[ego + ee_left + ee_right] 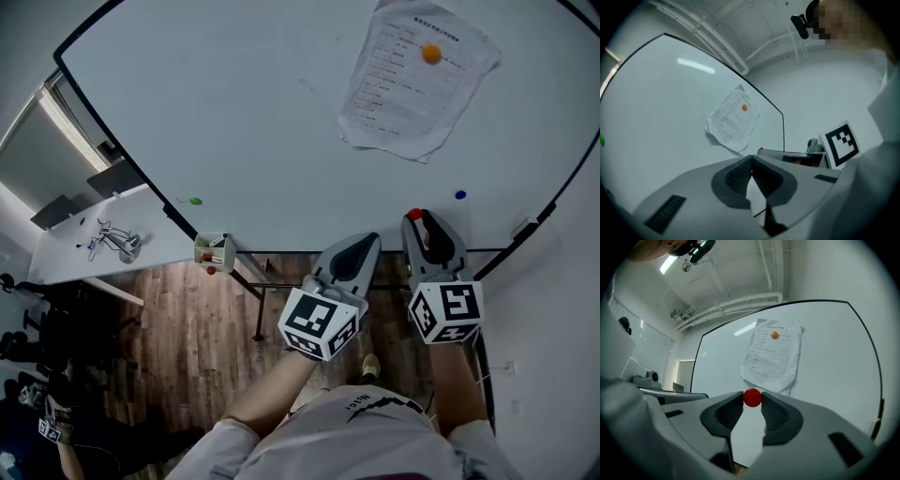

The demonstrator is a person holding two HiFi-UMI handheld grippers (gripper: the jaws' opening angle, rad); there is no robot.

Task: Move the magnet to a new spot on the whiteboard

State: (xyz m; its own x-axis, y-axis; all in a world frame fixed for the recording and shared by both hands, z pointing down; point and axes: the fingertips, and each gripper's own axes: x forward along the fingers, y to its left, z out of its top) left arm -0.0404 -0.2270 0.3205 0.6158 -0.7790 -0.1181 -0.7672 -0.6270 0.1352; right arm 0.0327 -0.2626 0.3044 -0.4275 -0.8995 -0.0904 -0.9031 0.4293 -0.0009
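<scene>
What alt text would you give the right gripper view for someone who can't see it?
The right gripper pinches a red magnet at its jaw tips, facing a whiteboard where an orange magnet pins a printed sheet.

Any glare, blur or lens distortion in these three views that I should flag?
Head view: fisheye bows the whiteboard frame into an arc; light is even, print on the sheet too small to read. Left gripper view: a ceiling-light reflection streaks the board; a mosaic patch sits top right. Right gripper view: sharp on the red magnet, with a bright lamp at top left.
</scene>
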